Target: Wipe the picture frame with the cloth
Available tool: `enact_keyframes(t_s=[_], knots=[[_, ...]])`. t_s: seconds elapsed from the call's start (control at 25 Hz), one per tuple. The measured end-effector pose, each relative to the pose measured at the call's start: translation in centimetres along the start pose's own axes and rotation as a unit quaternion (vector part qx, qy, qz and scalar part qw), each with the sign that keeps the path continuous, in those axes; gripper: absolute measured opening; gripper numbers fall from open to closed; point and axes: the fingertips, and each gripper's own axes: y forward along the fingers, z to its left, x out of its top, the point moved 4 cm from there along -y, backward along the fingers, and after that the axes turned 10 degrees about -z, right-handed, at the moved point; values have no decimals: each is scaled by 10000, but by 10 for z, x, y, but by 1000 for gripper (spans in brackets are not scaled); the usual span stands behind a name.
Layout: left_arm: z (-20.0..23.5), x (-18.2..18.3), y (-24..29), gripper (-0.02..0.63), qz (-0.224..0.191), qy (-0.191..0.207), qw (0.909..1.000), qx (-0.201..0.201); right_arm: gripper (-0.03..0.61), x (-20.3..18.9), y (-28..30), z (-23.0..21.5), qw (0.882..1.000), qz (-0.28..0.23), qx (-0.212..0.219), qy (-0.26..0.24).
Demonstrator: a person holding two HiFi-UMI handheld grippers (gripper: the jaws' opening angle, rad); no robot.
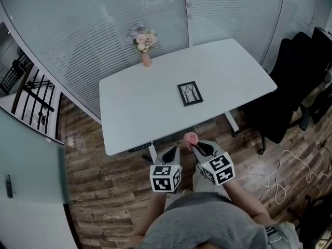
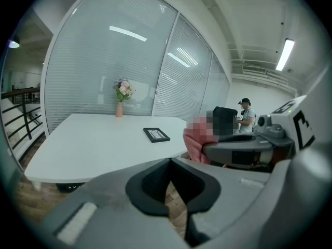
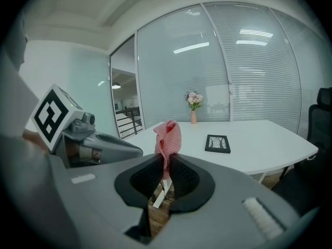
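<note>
Pink cloth [image 3: 168, 137] clamped in right gripper [image 3: 167, 162] fingers, bunched upright. Left gripper [image 2: 170, 162] fingers shut together, nothing held. Picture frame [image 1: 190, 93] laid flat mid-counter [image 1: 135, 108], ahead of both grippers, well apart. Right gripper judged nearer.

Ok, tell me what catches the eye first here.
First the pink cloth, pinched in the shut right claw and held up just short of the white table. Then the black frame, lying flat by itself near the table's middle. Last, a vase of flowers at the far edge.
</note>
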Motion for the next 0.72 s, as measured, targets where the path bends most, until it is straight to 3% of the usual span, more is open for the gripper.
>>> enact_keyframes(t_s=[0.72], knots=[[1, 1, 8, 2, 17, -26, 10000, -77, 35, 2, 5, -5, 10000, -31, 19, -7]])
